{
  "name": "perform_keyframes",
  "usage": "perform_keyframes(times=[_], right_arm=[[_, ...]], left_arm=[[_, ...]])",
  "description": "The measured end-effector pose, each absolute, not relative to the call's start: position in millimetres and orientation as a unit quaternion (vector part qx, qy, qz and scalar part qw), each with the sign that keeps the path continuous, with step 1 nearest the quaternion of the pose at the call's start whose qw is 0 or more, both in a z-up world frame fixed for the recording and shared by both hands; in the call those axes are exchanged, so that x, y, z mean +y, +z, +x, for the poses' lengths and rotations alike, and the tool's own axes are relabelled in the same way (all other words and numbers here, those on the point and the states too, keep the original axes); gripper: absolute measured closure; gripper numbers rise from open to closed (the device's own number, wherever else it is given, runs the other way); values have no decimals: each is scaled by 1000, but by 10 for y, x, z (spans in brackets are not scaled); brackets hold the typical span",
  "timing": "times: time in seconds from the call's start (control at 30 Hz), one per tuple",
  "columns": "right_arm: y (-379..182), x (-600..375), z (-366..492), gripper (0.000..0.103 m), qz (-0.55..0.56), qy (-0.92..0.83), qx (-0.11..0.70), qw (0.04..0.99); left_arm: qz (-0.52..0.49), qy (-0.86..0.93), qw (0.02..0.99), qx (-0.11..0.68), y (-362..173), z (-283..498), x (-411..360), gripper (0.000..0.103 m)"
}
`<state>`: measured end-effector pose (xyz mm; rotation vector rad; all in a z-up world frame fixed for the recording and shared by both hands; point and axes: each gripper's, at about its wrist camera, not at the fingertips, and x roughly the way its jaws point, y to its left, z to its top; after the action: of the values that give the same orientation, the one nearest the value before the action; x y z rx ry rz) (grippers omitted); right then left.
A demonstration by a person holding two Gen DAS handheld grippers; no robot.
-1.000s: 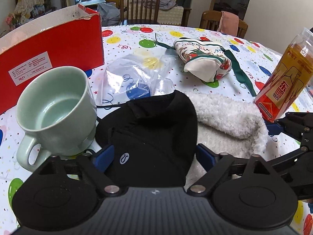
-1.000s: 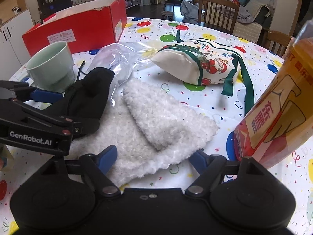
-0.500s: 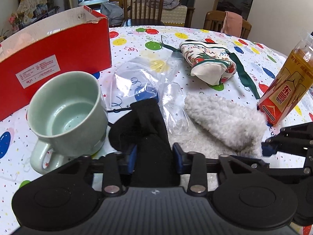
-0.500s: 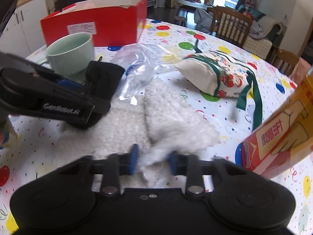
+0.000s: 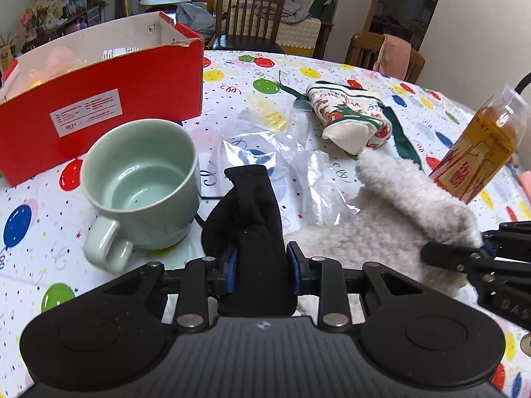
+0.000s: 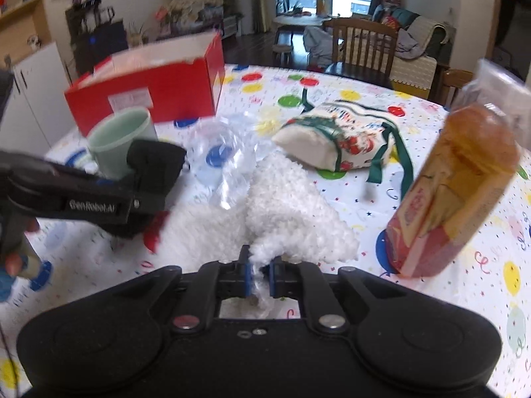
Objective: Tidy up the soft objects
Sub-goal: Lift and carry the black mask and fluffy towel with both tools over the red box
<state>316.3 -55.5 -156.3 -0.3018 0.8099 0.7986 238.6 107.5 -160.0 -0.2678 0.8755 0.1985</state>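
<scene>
Left gripper (image 5: 261, 272) clamped on a black fabric pouch (image 5: 247, 219) beside the pale green ceramic mug (image 5: 141, 182); right gripper (image 6: 258, 278) pinching the fluffy white fleece cloth (image 6: 292, 219) lying on the balloon-print tablecloth (image 6: 415, 298).

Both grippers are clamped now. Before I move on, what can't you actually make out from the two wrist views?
- Red box contents: left wrist view, front wall hides them; right view is blurred.
- Black cloth near end: left gripper body covers it.
- White fleece near edge: under the right gripper.
- Bottle label: blurred, right view.
</scene>
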Motion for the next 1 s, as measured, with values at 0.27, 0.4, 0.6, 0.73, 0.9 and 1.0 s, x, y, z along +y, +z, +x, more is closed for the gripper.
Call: perform_keyframes(times=[0.27,0.4,0.6,0.73,0.9,1.0], right_arm=[[-1214,-828,3010,95,-82,390,371,839],[-1051,-954,2928,95,-59,396,363,841],[-833,-1056,2863,95,-28,402,359,842],[-686,-1047,2827,95,-25,413,356,838],[-469,-1002,2779,95,-20,427,340,837],[-329,-933,2763,95,-23,437,329,837]], left_arm=[[-151,81,896,409,-1421,2173,1039,74],[-160,75,899,400,-1317,2055,1016,74],[-174,59,902,391,-1128,1896,999,74],[-172,54,904,388,-988,1805,1007,74],[-176,61,906,380,-776,1707,1093,74],[-178,66,908,373,-637,1668,1180,74]])
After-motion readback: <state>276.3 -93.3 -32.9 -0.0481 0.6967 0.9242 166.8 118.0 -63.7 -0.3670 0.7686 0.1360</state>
